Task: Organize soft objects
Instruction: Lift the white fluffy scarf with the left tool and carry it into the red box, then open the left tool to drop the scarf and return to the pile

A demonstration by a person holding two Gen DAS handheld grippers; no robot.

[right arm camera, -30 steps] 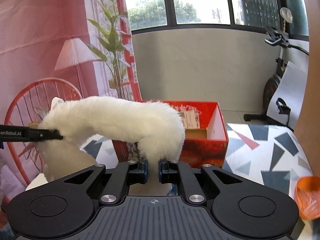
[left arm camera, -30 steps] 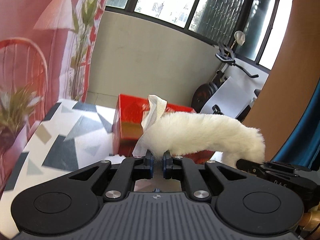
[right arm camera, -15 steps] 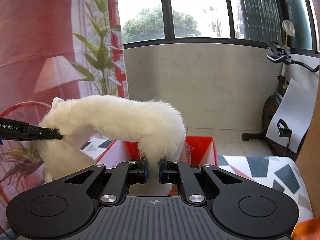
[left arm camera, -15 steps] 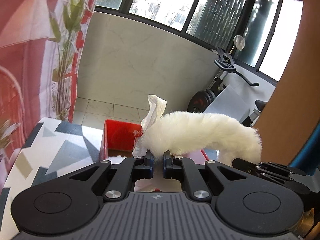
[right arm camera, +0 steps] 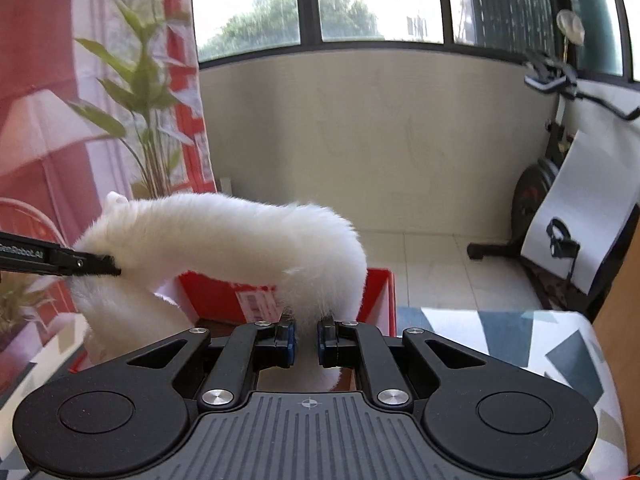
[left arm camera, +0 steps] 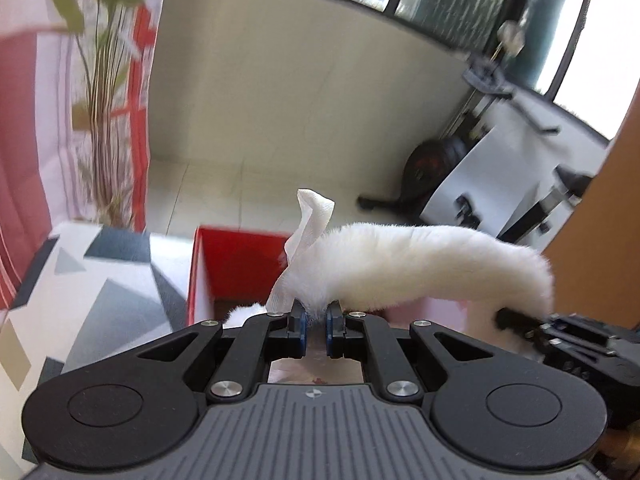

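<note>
A long white furry scarf (left arm camera: 420,264) hangs in an arch between my two grippers, above an open red box (left arm camera: 236,264). My left gripper (left arm camera: 315,326) is shut on the end that bears a white fabric label (left arm camera: 308,236). My right gripper (right arm camera: 304,338) is shut on the other end of the scarf (right arm camera: 240,236). The red box (right arm camera: 378,300) stands just beyond and under the right gripper. The left gripper's fingers (right arm camera: 80,266) show at the left edge of the right wrist view, and the right gripper's fingers (left arm camera: 520,322) show at the right of the left wrist view.
The box stands on a table with a white, grey and blue triangle cloth (left arm camera: 100,296), also in the right wrist view (right arm camera: 520,344). A plant (right arm camera: 148,112) and red curtain are at the left. An exercise bike (right arm camera: 560,184) stands at the right by the wall.
Both grippers have moved forward and tilted down with the scarf held between them. The red box has come closer and sits lower in both views, its inside now open to view.
</note>
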